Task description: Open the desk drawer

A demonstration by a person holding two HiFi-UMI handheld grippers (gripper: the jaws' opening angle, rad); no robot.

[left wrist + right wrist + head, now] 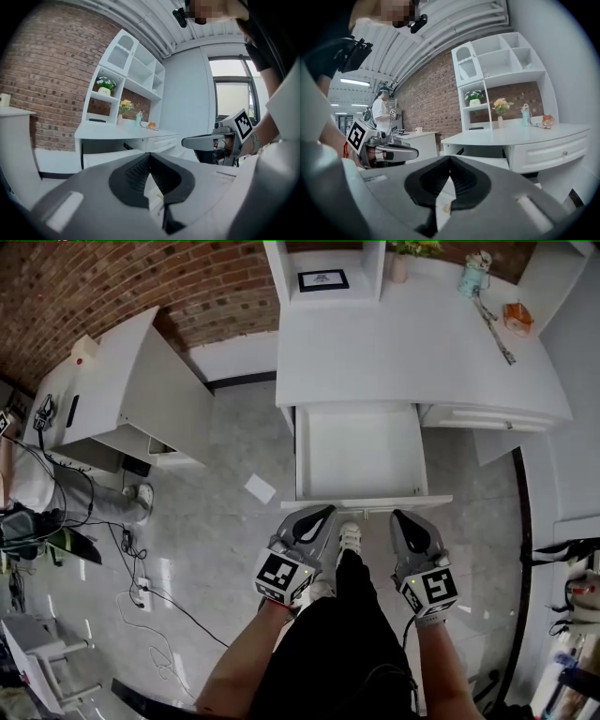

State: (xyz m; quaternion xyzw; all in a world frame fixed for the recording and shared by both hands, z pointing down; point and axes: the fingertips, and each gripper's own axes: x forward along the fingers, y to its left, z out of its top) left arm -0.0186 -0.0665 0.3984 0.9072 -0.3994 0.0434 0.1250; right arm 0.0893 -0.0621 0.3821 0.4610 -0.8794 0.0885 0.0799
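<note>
The white desk (394, 352) has its middle drawer (361, 451) pulled far out, and the inside is bare. The drawer's front panel (366, 503) is the edge nearest me. My left gripper (317, 515) hovers just short of that panel's left part, jaws shut with nothing between them. To its right, my right gripper (401, 517) is level with it, also shut and holding nothing. In the left gripper view the desk (126, 136) lies ahead and the right gripper (206, 141) shows to the side. The right gripper view shows the desk (520, 131) and the left gripper (389, 153).
A second drawer (487, 418) on the desk's right is closed. A white cabinet (122, 390) stands at the left, with cables (141, 587) and a paper sheet (260, 488) on the tiled floor. A bottle (473, 277) and an orange object (517, 317) sit on the desk. My shoe (350, 538) is under the drawer front.
</note>
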